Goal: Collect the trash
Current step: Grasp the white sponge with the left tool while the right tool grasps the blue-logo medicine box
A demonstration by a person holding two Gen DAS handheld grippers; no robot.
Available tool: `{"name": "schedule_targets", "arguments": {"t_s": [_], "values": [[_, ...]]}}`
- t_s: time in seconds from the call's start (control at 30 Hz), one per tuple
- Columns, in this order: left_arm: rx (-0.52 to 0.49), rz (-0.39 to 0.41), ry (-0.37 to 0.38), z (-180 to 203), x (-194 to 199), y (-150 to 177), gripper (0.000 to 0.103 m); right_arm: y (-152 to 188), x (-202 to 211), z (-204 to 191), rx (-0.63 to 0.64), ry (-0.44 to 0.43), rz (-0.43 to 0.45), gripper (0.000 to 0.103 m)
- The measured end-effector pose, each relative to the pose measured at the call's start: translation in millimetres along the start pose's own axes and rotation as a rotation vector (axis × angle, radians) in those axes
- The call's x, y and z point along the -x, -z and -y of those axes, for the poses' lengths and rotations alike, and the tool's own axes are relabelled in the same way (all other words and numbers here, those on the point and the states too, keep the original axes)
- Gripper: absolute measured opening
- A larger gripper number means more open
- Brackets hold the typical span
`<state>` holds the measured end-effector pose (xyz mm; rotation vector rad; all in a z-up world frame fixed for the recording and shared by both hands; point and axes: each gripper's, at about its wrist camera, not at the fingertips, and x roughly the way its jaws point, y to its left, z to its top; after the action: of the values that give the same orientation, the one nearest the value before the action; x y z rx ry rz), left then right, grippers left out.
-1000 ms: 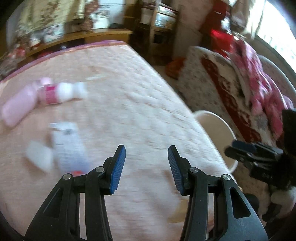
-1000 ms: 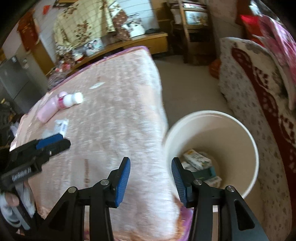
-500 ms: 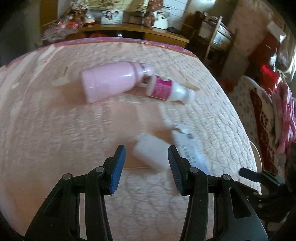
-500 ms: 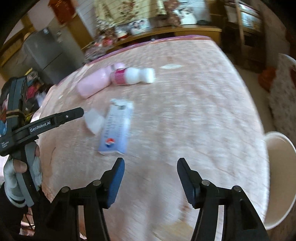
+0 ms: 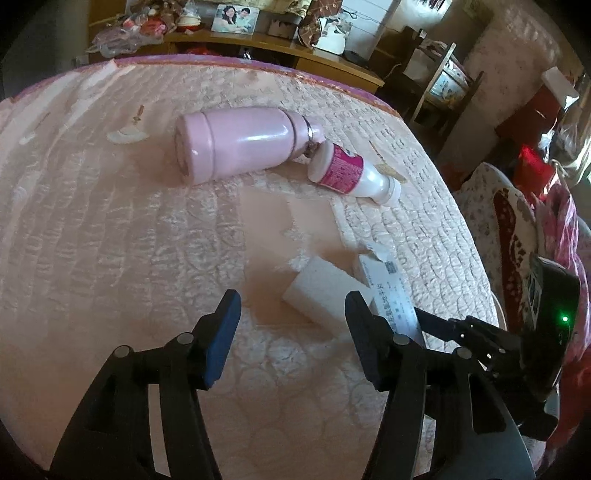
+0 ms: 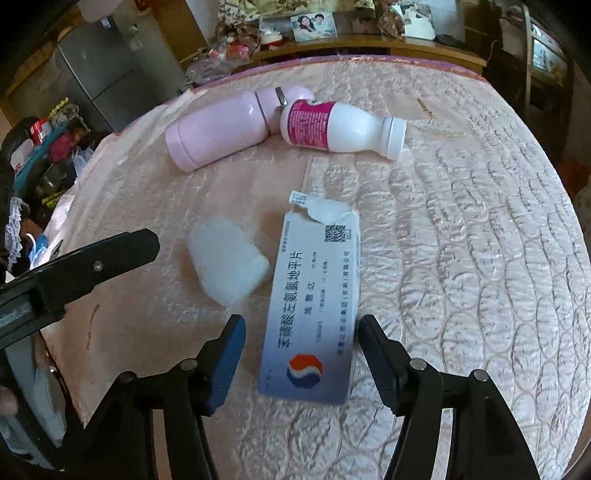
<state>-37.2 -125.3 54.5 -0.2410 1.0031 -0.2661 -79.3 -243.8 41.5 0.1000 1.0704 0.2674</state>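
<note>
A white foam block (image 5: 321,295) and a torn blue-white medicine box (image 6: 314,295) lie side by side on the pink quilted cover (image 5: 110,221). My left gripper (image 5: 291,325) is opening, the block between its jaws near the right finger, pads not pressing. My right gripper (image 6: 301,332) is closing around the box's lower half, with a gap at the left pad. In the right wrist view the block (image 6: 229,258) lies left of the box. Farther back lie a pink flask (image 5: 240,144) and a white bottle with a pink label (image 5: 351,173), touching.
A wooden shelf with a framed photo (image 5: 234,18) runs behind the cover. A grey fridge (image 6: 99,74) stands at the back left, and a patterned sofa (image 5: 509,206) and a chair (image 5: 443,85) at the right. The cover's edge curves close on the right.
Both views swung away from the white bin beside the cover to the trash on it. The left gripper came over the block, the right over the box. Left jaws widened.
</note>
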Motion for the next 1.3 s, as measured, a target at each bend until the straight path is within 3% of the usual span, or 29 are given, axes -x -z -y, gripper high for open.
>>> {"name": "schedule_targets", "arguments": {"t_s": [0.17, 0.37, 0.57, 0.67, 0.73, 0.8, 0.83, 1.1, 1.17, 1.23, 1.27, 1.3], "values": [[-0.024, -0.025, 0.019, 17, -14, 4, 0.059, 10, 14, 27, -0.02, 0.056, 0.031, 0.049], [-0.157, 0.011, -0.059, 44, -32, 8, 0.061, 28, 33, 60, -0.067, 0.062, 0.032, 0.049], [-0.204, -0.016, -0.156, 41, -58, 5, 0.065, 33, 37, 67, -0.078, 0.045, 0.03, 0.049], [-0.187, -0.029, -0.131, 35, -61, 4, 0.064, 32, 37, 65, -0.074, 0.038, 0.034, 0.049], [-0.15, -0.023, -0.079, 29, -57, 4, 0.057, 31, 35, 61, -0.072, 0.036, 0.039, 0.049], [-0.132, -0.032, -0.049, 27, -55, 4, 0.029, 32, 39, 60, -0.073, 0.029, 0.048, 0.049], [-0.132, -0.034, -0.039, 28, -53, 4, 0.024, 33, 43, 60, -0.071, 0.029, 0.055, 0.049], [-0.139, -0.003, 0.027, 44, -36, 12, 0.021, 47, 72, 70, -0.079, 0.044, 0.089, 0.049], [-0.147, 0.019, 0.023, 48, -32, 11, 0.024, 50, 76, 74, -0.086, 0.049, 0.089, 0.049], [-0.164, 0.024, 0.024, 51, -30, 10, 0.04, 53, 78, 79, -0.098, 0.048, 0.091, 0.049], [-0.171, 0.029, 0.021, 53, -31, 9, 0.058, 53, 78, 80, -0.103, 0.047, 0.09, 0.049], [-0.172, 0.036, 0.02, 54, -31, 8, 0.063, 53, 78, 82, -0.106, 0.046, 0.089, 0.049]]}}
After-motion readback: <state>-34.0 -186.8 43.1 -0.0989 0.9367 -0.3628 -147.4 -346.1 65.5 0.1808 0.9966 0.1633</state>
